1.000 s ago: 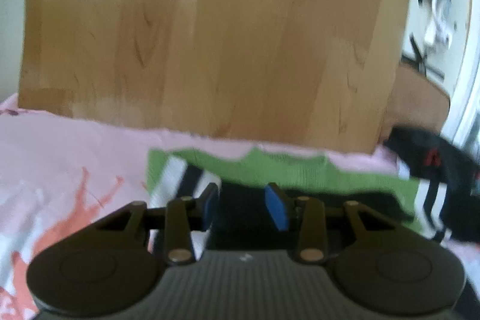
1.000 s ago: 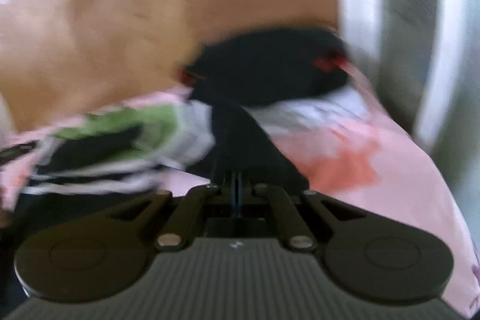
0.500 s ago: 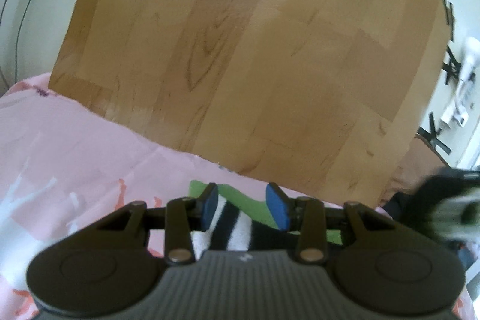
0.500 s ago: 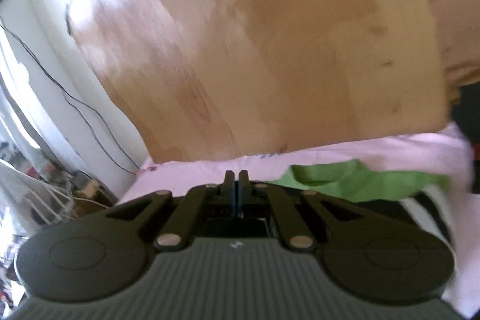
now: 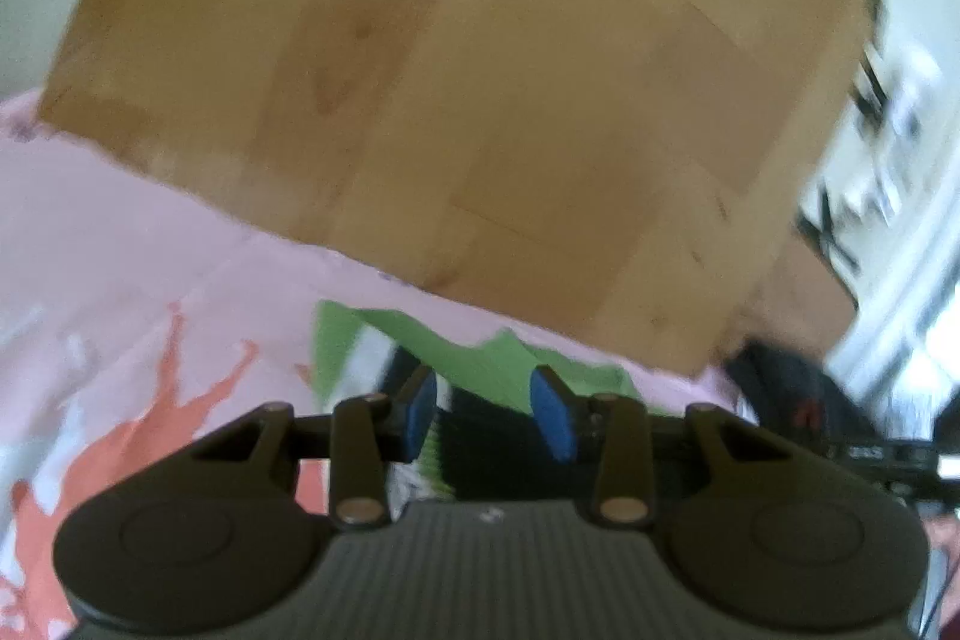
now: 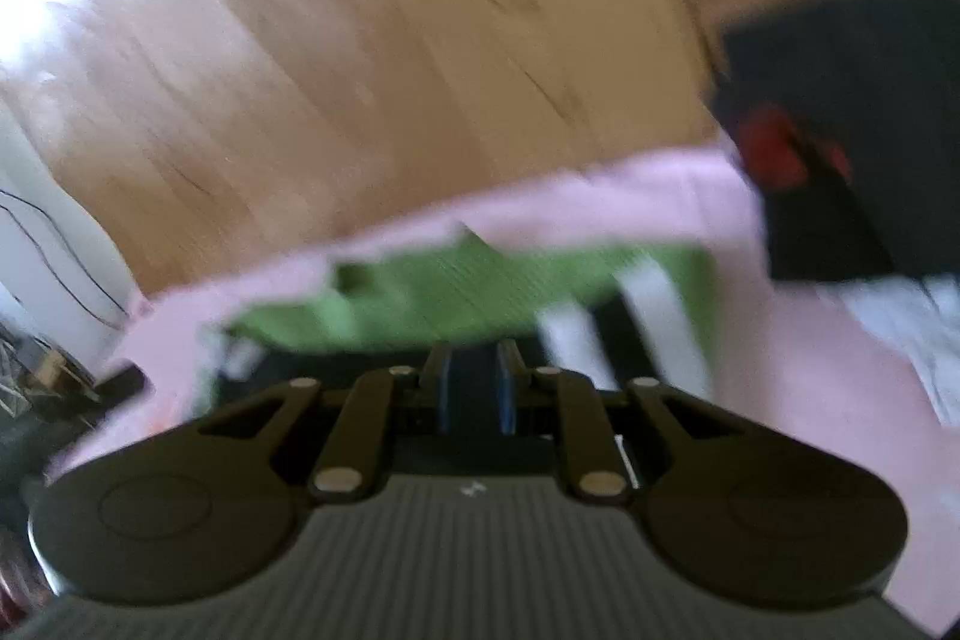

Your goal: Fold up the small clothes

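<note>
A small knitted garment in green with black and white stripes lies on a pink bed sheet printed with orange-red and white shapes, close to the foot of a tall light-wood panel that rises behind the bed.

In the left wrist view, the left gripper hangs low over the garment's near edge. Its jaws stand partly apart, the blue pads clear of each other, and the striped cloth shows in the gap between and beneath them. The picture does not show the pads pressing on it. The green part of the garment stretches away just beyond the fingertips, toward the wood panel.

In the right wrist view, much blurred, the right gripper points down at the same garment. Its jaws are a narrow way apart and opening. Dark cloth fills the slot between them, but whether it lies between the pads or beneath them I cannot tell. The green band lies just ahead of the fingertips, with white and black stripes to the right.

A black garment with a red mark lies further right on the sheet, apart from the striped one.
</note>
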`<action>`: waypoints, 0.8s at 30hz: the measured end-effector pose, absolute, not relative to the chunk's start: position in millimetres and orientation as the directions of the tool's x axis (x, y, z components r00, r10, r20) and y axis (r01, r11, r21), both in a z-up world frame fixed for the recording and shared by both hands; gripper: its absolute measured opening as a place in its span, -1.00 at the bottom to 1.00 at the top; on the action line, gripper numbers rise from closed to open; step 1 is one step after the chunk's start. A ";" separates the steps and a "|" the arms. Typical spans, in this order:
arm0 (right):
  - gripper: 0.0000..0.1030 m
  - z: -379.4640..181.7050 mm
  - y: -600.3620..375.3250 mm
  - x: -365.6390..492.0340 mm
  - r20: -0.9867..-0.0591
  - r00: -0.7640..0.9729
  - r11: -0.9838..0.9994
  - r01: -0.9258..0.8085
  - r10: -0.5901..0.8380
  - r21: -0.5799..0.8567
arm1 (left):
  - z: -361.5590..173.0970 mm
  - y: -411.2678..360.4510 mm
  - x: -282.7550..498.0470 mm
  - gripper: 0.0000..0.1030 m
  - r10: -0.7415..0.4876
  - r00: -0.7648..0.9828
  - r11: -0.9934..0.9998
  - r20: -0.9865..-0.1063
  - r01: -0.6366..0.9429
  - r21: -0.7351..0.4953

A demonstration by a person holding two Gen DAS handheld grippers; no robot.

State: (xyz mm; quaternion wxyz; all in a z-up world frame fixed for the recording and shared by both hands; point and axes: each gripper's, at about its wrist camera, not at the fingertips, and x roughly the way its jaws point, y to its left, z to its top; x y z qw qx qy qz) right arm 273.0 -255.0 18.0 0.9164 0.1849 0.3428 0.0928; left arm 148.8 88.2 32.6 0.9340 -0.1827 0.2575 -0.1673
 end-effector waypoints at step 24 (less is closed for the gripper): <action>-0.72 22.5 -254.3 264.4 -0.506 0.813 0.934 -0.122 0.288 0.336 | 5.6 45.8 160.9 -0.28 -0.239 0.760 0.971 -0.605 0.194 -0.140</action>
